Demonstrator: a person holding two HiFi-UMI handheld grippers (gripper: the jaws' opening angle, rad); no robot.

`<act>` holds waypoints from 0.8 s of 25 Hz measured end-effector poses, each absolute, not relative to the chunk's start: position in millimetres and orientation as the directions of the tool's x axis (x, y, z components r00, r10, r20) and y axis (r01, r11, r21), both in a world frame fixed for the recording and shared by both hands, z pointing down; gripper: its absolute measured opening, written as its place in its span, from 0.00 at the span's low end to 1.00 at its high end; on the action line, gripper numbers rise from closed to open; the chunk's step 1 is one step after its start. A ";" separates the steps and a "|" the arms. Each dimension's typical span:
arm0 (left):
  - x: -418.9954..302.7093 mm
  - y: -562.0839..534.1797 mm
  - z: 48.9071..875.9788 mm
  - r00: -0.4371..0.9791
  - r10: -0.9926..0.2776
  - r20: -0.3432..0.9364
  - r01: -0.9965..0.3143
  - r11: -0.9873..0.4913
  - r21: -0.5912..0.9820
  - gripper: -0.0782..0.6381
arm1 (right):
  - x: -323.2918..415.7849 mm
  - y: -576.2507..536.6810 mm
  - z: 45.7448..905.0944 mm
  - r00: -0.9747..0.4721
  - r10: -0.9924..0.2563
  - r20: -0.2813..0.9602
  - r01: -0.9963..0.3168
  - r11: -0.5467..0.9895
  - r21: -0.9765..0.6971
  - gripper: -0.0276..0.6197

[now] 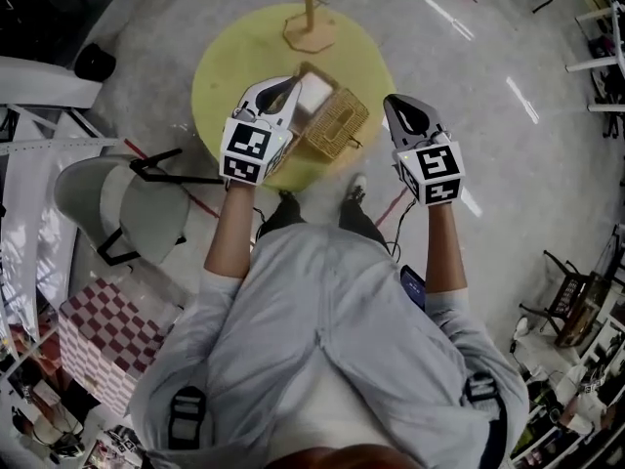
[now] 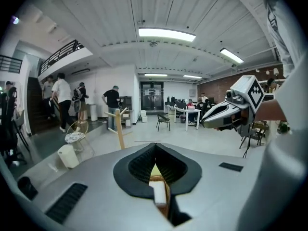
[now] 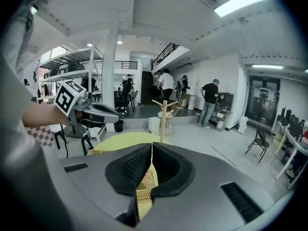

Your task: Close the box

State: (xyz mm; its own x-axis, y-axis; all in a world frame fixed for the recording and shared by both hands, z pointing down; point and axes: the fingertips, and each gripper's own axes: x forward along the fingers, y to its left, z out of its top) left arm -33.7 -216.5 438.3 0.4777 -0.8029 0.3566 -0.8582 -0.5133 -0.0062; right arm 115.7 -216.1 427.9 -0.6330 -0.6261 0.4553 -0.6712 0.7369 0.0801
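A wicker box (image 1: 337, 123) stands open on the round yellow table (image 1: 229, 66), with its white lining (image 1: 314, 94) showing. My left gripper (image 1: 281, 94) hovers over the box's left side with its jaws together and nothing between them. In the left gripper view the box (image 2: 162, 194) shows below the closed left gripper (image 2: 155, 150). My right gripper (image 1: 398, 107) hangs just right of the box, off the table's edge, shut and empty. In the right gripper view the wicker (image 3: 144, 186) shows under the right gripper (image 3: 151, 150).
A wooden stand (image 1: 311, 18) rises at the far side of the table. A grey chair (image 1: 117, 203) sits to the left, and a red checked cloth (image 1: 107, 335) lies lower left. Several people stand far back in the room (image 2: 62, 100).
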 end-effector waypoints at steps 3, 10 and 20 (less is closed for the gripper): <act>-19.8 -213.3 453.5 0.443 -0.806 0.392 -0.878 -0.478 0.011 0.15 | 124.9 -221.8 457.5 -0.656 -0.567 0.499 -0.636 0.770 0.038 0.10; -7.8 -196.4 497.3 0.375 -0.803 0.463 -0.914 -0.405 0.038 0.15 | 131.0 -205.3 531.1 -0.688 -0.422 0.591 -0.561 0.825 -0.064 0.17; -2.4 -172.7 546.3 0.290 -0.792 0.537 -0.951 -0.302 0.068 0.15 | 128.6 -184.8 620.2 -0.686 -0.237 0.688 -0.439 0.889 -0.130 0.23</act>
